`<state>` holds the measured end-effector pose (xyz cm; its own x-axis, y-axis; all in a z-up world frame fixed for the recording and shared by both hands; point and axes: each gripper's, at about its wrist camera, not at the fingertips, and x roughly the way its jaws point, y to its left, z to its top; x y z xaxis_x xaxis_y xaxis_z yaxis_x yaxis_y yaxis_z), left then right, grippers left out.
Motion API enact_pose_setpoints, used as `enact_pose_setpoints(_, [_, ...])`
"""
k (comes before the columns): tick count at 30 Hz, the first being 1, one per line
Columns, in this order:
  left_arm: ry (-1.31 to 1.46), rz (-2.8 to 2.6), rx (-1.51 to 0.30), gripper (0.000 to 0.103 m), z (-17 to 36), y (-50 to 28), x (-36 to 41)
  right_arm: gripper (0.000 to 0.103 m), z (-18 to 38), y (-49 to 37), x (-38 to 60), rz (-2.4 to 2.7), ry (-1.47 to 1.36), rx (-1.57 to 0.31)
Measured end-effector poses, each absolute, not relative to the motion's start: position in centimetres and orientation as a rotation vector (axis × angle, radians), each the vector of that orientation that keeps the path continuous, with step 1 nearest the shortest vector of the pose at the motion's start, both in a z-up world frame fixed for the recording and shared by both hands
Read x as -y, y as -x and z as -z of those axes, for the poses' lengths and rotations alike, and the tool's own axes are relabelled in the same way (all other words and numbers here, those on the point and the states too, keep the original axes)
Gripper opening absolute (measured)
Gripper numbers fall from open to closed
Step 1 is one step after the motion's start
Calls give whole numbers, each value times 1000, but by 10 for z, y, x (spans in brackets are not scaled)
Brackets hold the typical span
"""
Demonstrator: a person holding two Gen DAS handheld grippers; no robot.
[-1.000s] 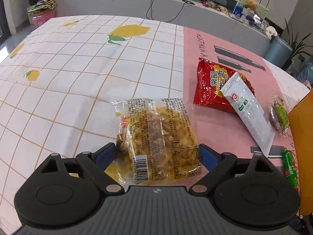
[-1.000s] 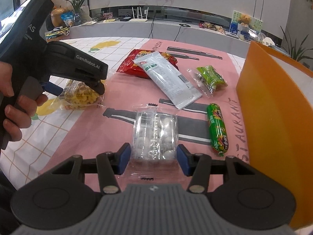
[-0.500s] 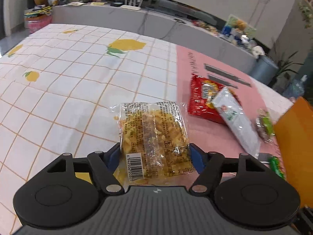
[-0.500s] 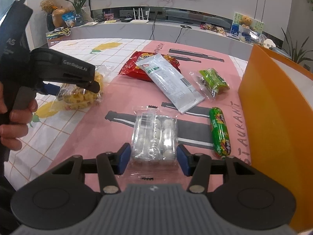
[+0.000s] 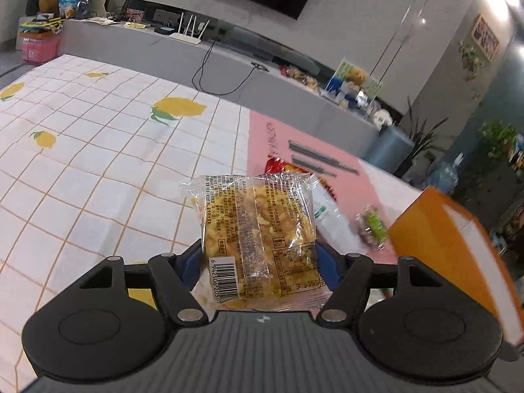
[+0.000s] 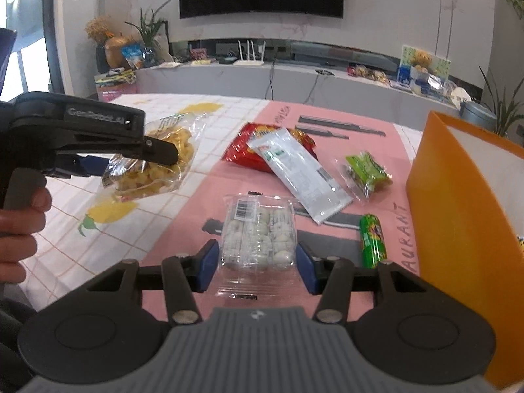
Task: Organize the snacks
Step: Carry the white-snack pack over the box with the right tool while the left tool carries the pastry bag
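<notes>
My left gripper (image 5: pixel 258 263) is shut on a clear bag of yellow snacks (image 5: pixel 258 229) and holds it lifted above the table; the bag also shows in the right wrist view (image 6: pixel 154 167), hanging from that gripper (image 6: pixel 108 150). My right gripper (image 6: pixel 257 262) is shut on a clear pack of white round candies (image 6: pixel 258 232), raised a little off the pink mat. An orange box (image 6: pixel 465 216) stands at the right, open at the top; it also shows in the left wrist view (image 5: pixel 458 255).
On the pink mat (image 6: pixel 203 203) lie a red snack bag (image 6: pixel 242 150), a white packet (image 6: pixel 294 173) across it, a green-filled clear bag (image 6: pixel 366 170) and a green sausage stick (image 6: pixel 371 240). A lemon-print tablecloth (image 5: pixel 82 150) covers the left.
My left gripper closed on the yellow snack bag and lifted it off the table, turning right toward the orange box. My right gripper closed on the candy pack and raised it slightly.
</notes>
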<state>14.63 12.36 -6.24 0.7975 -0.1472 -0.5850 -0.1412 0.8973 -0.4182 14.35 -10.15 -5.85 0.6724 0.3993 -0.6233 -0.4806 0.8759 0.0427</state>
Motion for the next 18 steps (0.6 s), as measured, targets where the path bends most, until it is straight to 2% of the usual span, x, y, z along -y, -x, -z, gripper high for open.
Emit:
enact_pose_setpoints(9, [536, 53, -514, 79, 26, -120, -127, 51, 30, -141, 123, -523, -39, -634])
enact_pose_setpoints(18, [561, 128, -443, 79, -4, -114, -112, 51, -35, -142, 188, -434, -168, -458])
